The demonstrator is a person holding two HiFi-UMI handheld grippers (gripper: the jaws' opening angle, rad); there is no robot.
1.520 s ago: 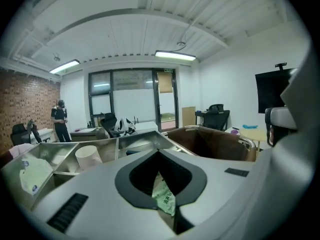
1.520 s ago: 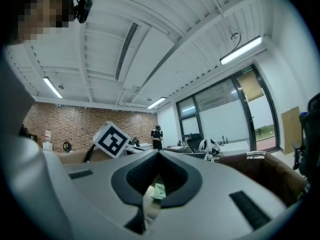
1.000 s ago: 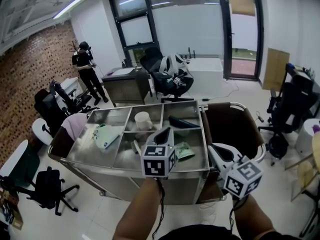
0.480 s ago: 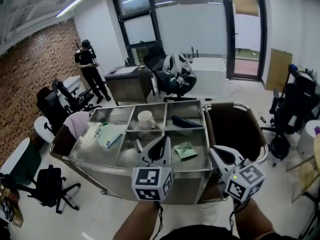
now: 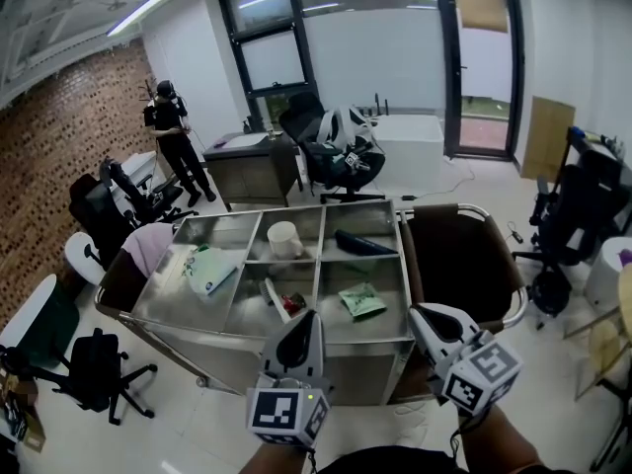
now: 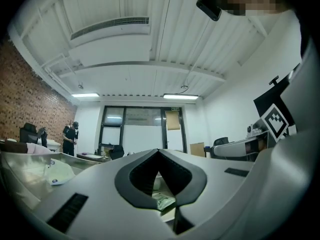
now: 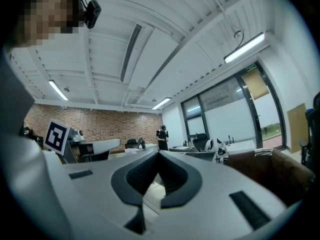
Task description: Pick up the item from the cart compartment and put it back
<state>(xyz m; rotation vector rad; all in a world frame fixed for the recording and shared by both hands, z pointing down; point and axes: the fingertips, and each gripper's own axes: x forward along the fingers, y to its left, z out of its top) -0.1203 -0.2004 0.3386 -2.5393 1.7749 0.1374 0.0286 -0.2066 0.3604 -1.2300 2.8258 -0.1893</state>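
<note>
The steel cart [image 5: 247,320] has several compartments. A green packet [image 5: 360,300] lies in the front right one, and I also see it past the jaws in the left gripper view [image 6: 164,200]. A red and white item [image 5: 281,299] lies in the front middle compartment. My left gripper [image 5: 307,315] hangs just before the cart's front edge, shut and empty; its jaws [image 6: 159,151] meet at the tips. My right gripper [image 5: 421,312] is shut and empty at the cart's front right corner, its tips closed in its own view [image 7: 159,154].
A white cup [image 5: 283,238] stands in the back middle compartment, a dark item [image 5: 363,243] in the back right, and a pale green and white item [image 5: 210,268] in the left one. A brown chair [image 5: 464,255] is beside the cart. Office chairs and a person [image 5: 173,136] are further off.
My left gripper has drawn back from above the front compartments to the cart's near edge, and it holds nothing. The right gripper has hardly moved.
</note>
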